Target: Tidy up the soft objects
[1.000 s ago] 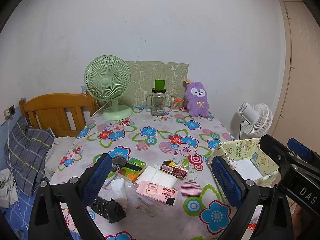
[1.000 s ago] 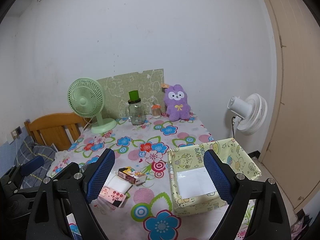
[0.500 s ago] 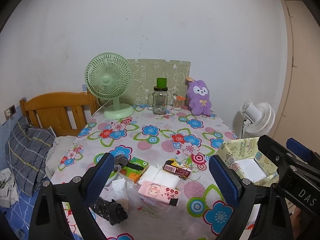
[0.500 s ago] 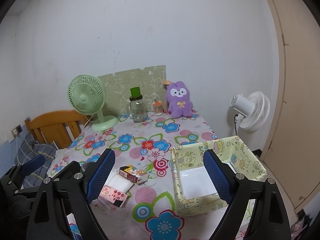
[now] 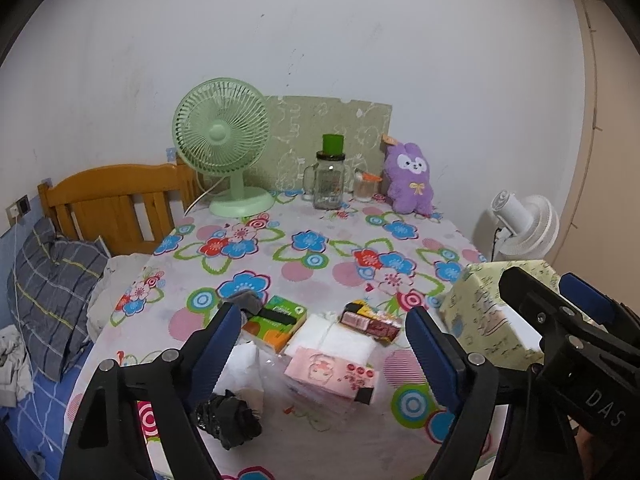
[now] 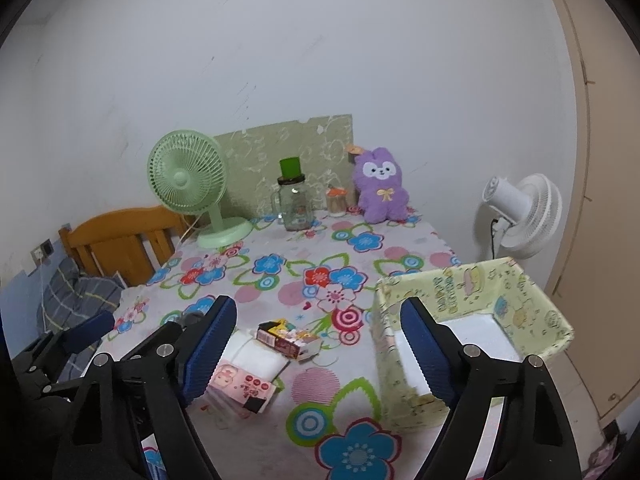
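Note:
On the flowered tablecloth lie a pink tissue pack (image 5: 331, 374), a white tissue pack (image 5: 334, 338), a green-orange pack (image 5: 274, 322), a small dark snack pack (image 5: 370, 322), a crumpled black bag (image 5: 228, 420) and a crumpled white tissue (image 5: 246, 364). A yellow fabric basket (image 6: 532, 312) stands at the table's right edge. My left gripper (image 5: 324, 344) is open above the packs, touching nothing. My right gripper (image 6: 318, 344) is open, above the table between the snack pack (image 6: 290, 340) and the basket. A purple plush rabbit (image 6: 380, 186) sits at the back.
A green desk fan (image 5: 224, 144), a glass jar with a green lid (image 5: 330, 178) and a small cup (image 5: 364, 186) stand along the back wall. A white floor fan (image 6: 520, 216) stands right of the table. A wooden headboard (image 5: 112, 196) and bedding are on the left.
Both grippers have shifted slightly, so the table scene slides in both views. Both stay open and nothing on the table has moved.

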Tool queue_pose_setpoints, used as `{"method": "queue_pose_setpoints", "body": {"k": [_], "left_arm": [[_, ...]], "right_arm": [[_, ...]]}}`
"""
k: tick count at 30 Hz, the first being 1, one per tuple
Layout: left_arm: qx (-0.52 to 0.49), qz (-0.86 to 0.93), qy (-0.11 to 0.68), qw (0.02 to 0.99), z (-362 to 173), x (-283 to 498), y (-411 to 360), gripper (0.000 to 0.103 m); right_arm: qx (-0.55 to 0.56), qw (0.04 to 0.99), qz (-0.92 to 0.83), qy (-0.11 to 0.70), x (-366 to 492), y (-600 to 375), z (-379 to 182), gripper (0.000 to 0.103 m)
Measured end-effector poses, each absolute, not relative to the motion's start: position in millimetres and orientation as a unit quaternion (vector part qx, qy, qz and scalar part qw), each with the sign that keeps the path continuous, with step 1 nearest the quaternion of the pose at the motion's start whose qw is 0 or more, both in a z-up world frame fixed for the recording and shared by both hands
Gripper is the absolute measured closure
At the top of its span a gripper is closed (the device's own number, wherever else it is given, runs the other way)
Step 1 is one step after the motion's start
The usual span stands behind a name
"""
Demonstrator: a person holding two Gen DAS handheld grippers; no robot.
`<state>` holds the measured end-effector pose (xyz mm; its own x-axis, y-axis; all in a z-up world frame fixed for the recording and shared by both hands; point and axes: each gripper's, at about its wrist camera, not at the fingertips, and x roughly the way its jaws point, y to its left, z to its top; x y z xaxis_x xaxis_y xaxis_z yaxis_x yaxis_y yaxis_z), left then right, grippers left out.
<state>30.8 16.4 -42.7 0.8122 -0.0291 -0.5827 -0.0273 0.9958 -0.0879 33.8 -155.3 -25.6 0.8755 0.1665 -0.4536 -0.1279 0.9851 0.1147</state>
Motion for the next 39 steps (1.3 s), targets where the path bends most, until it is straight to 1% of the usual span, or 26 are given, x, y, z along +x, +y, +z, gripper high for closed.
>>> {"method": "queue_pose_setpoints", "body": {"k": [13,26,28,30,35,37,39], "left_arm": [[-0.025,0.022,0.327,0.944,-84,31,46,0.018],[-0.064,0.032,0.357,0.931,-128,44,64,0.018],[-0.065,0.038,0.364,0.928,-132,45,68,0.019],[-0.069,0.042,0.370,0.926,-137,47,72,0.023],[-0.077,0.043,0.383,0.919,-148,50,82,0.023],[-0.080,0.044,0.388,0.917,-151,51,86,0.028],[-0.086,0.043,0.393,0.914,-154,53,88,0.038]], "right_arm": [[0.036,0.955,0.108,0.274,45,-124,-71,0.020],[0.017,0.937,0.128,0.324,61,-92,-109,0.020],[0.017,0.934,0.132,0.331,64,-88,-113,0.020],[0.016,0.931,0.135,0.338,66,-83,-117,0.020],[0.005,0.924,0.142,0.354,72,-72,-127,0.020],[0.002,0.922,0.143,0.360,75,-69,-131,0.020],[-0.002,0.920,0.143,0.365,79,-65,-135,0.020]]}}
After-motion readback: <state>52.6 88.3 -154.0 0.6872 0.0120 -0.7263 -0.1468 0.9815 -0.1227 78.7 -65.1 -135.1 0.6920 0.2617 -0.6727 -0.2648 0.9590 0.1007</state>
